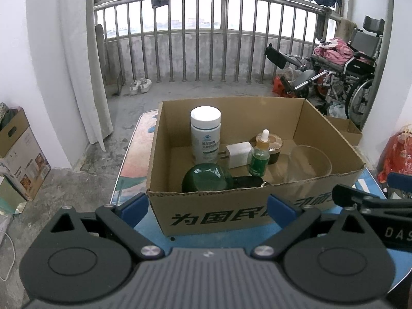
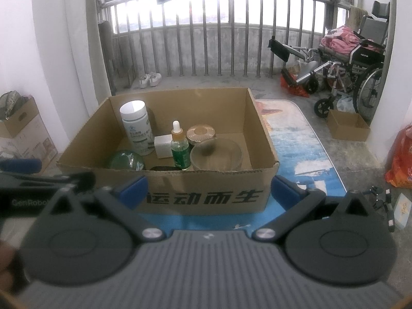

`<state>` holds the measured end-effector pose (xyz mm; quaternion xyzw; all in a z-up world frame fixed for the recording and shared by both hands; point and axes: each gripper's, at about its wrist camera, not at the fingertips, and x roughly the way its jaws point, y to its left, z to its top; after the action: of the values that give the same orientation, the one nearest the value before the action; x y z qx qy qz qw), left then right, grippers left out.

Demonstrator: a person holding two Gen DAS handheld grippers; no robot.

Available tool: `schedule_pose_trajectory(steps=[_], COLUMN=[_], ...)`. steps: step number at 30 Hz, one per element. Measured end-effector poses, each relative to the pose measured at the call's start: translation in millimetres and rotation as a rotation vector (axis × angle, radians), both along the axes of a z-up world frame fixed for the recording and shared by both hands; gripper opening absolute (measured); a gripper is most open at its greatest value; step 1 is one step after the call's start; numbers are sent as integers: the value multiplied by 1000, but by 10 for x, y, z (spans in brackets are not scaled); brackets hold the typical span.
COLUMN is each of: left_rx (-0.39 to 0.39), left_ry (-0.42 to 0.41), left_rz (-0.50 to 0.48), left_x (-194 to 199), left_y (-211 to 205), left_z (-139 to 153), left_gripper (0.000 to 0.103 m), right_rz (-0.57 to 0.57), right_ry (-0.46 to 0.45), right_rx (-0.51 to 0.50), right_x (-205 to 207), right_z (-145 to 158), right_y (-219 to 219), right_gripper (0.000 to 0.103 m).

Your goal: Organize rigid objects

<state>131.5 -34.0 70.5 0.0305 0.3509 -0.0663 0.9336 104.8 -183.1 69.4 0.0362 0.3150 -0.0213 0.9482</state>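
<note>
Here, left to right:
Left gripper (image 1: 208,209): jaws spread wide with nothing between them, held just in front of the near wall of the cardboard box (image 1: 231,211).
Cardboard box: open-topped, standing on a blue patterned mat (image 2: 303,154) on the floor.
White bottle (image 1: 205,135): upright in the box's back left part.
Green round object (image 1: 204,177): against the near wall, front left; a dark object (image 1: 248,181) lies beside it, too hidden to identify.
White charger block (image 1: 238,154): just right of the white bottle.
Green dropper bottle (image 1: 259,154): upright, mid-box, in front of a round gold-lidded jar (image 1: 273,143).
Clear glass bowl (image 1: 309,164): in the box's right half, near the front.
Right gripper (image 2: 209,191): jaws also wide apart and holding nothing, just before the box's near wall.
Wheelchair (image 2: 360,69): far right, by the balcony railing (image 2: 219,33).
</note>
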Motion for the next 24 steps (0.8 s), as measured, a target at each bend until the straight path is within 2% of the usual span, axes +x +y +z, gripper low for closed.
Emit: schedule_pose_trajectory(steps=[24], left_rx=[-1], left_ry=[-1], left_rz=[0], left_x=[-3], left_y=[6], left_z=[7], left_gripper=[99], right_rz=[1], right_ry=[0], right_rx=[-2], right_x=[26], right_z=[12], right_y=[-1], right_gripper=[102])
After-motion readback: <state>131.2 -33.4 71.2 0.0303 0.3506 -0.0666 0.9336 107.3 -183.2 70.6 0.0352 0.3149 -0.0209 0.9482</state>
